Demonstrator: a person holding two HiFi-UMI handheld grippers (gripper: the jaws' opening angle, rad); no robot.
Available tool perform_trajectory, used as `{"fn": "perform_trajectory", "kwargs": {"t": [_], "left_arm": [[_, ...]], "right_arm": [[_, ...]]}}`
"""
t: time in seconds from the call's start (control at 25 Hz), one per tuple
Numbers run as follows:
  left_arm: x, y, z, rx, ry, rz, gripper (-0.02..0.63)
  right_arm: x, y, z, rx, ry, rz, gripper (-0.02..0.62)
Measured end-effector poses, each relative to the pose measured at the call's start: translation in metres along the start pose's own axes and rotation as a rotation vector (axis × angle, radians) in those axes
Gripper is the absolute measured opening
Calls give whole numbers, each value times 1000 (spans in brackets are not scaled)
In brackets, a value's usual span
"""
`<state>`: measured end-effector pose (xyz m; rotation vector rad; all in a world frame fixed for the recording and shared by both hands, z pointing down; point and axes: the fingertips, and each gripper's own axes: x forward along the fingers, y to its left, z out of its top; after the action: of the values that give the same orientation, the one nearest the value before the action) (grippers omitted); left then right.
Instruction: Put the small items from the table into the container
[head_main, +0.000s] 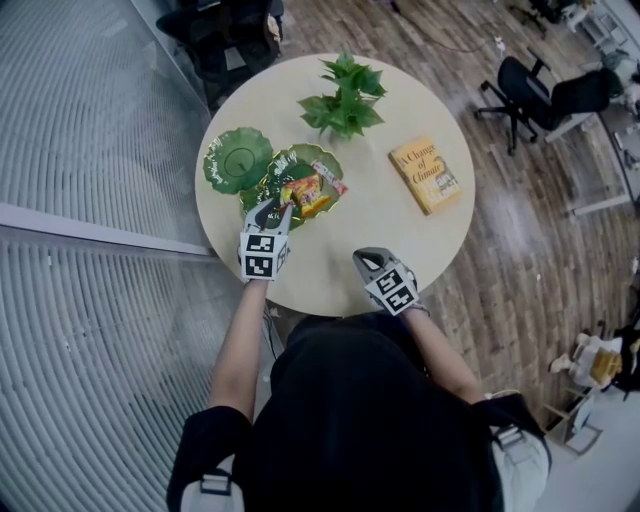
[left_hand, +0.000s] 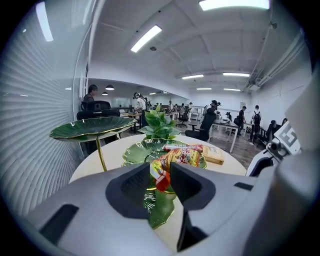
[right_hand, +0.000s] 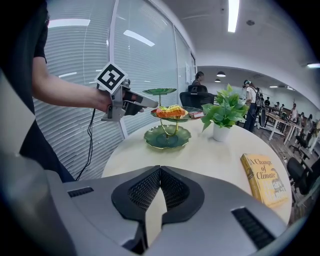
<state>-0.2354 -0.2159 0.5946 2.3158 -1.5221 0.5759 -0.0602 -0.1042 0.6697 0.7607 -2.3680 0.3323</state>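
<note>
Left tool (head_main: 279, 213) spread around snack packet (head_main: 305, 192) on leaf tray (head_main: 325, 157); right tool (head_main: 362, 256) pressed together, book (head_main: 425, 176) and plant (head_main: 343, 98) beyond.

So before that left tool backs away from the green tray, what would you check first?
1. Left tool jaws stand apart: ok.
2. Snack packet free of those jaws: cannot tell; its corner sits between them.
3. Packet resting on the green tray: ok.
4. Right tool shut, with nothing between its jaws: ok.
5. No small items left loose on the table: ok; only a book and a plant show beside the tray.
</note>
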Motion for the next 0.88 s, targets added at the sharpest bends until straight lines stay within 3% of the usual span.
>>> {"fn": "perform_trajectory", "kwargs": {"t": [0.16, 0.4, 0.52, 0.88], "left_arm": [[-17, -10, -2, -40, -49, -32, 122], [-54, -34, -15, -160, -133, -109, 13], [-71, -50, -23, -227, -184, -163, 2], [-81, -80, -61, -237, -103, -201, 2]], "right_arm": [[0, -2, 10, -6, -19, 2, 23], [-1, -5, 40, -41, -82, 0, 23], [0, -4, 53, -47, -110, 7, 23], [1, 11, 58, -50, -143, 46, 23]]}}
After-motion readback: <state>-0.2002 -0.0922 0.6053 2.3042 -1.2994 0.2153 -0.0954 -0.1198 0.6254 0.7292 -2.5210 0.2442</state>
